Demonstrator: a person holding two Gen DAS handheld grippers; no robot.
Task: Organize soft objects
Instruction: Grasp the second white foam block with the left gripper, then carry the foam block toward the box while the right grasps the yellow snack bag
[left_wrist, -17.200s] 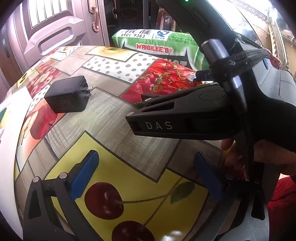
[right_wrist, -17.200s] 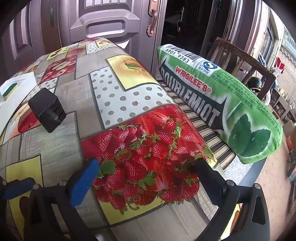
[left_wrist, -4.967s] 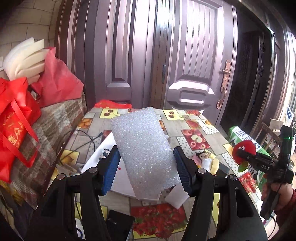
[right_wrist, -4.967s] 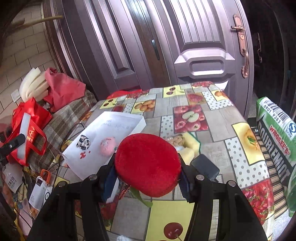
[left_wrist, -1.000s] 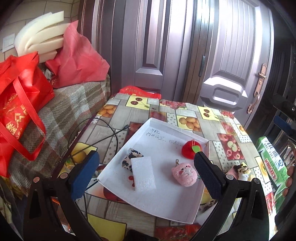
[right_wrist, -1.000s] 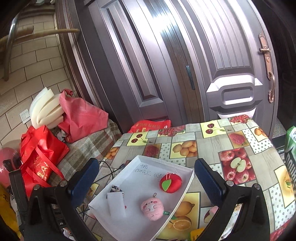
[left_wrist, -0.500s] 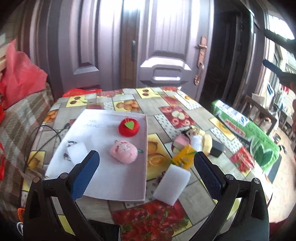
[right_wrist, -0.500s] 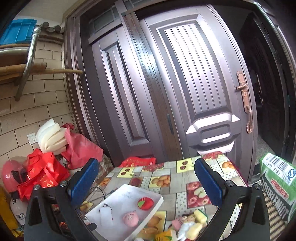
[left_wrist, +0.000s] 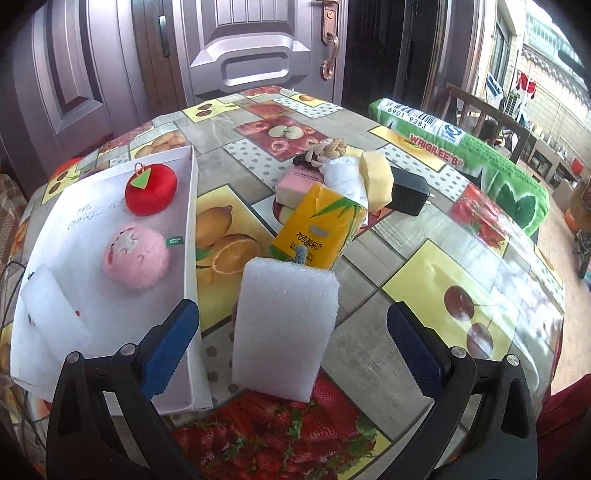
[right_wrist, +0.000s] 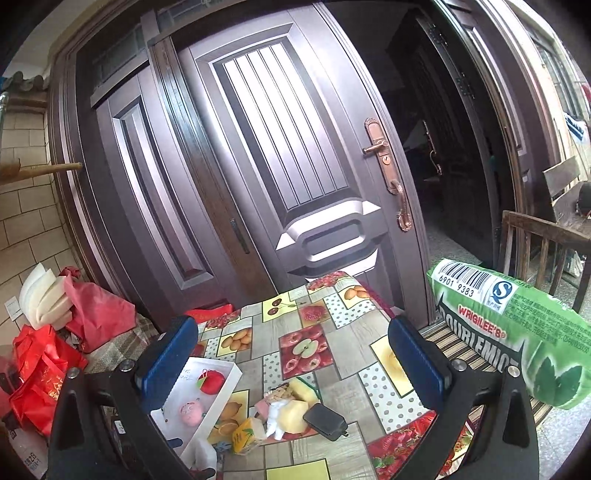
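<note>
My left gripper is open and empty, low over the table, with a white foam block lying between its fingers. A white tray at the left holds a red apple plush, a pink plush and another white foam piece. A yellow tissue pack, a pink pack, a white soft item and a yellow sponge lie in a pile. My right gripper is open and empty, high above the table; the tray shows far below it.
A black charger lies beside the pile. A green pillow-like bag rests on a chair at the table's right edge. A cable runs at the far left. Red bags stand left of the table, doors behind.
My left gripper has dropped lower and closer to the table, so the white foam block now lies between its fingers. My right gripper has turned slightly to the right, still high.
</note>
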